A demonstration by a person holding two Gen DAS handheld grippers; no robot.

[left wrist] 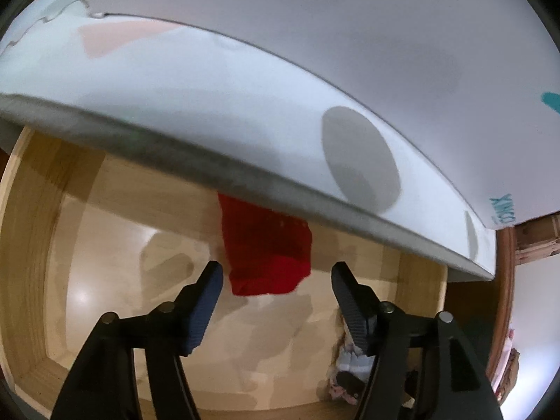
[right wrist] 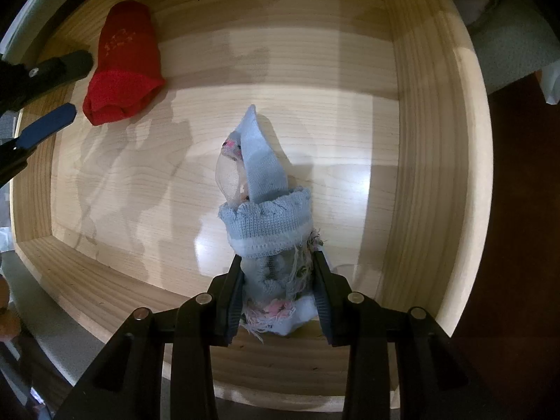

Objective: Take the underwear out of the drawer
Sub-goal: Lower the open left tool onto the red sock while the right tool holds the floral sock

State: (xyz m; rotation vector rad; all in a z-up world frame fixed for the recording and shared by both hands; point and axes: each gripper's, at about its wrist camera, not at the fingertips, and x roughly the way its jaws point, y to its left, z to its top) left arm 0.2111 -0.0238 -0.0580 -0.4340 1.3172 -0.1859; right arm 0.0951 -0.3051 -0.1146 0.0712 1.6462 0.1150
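Observation:
A rolled light-blue underwear bundle [right wrist: 266, 217] with pink frayed trim stands in the wooden drawer [right wrist: 430, 140]. My right gripper [right wrist: 278, 280] is shut on its lower end, above the drawer's near wall. A red folded underwear [right wrist: 124, 66] lies at the drawer's far left; it also shows in the left wrist view [left wrist: 267, 248], partly hidden under the white cabinet top. My left gripper [left wrist: 276, 273] is open, its fingers just short of the red piece, and shows in the right wrist view [right wrist: 66, 87]. The blue bundle [left wrist: 350, 360] shows behind my left gripper's right finger.
A white cabinet top [left wrist: 245, 112] overhangs the back of the drawer, with a white wall [left wrist: 350, 17] behind it. The drawer floor [right wrist: 147, 175] is bare pale wood. Dark floor [right wrist: 518, 210] lies to the right of the drawer.

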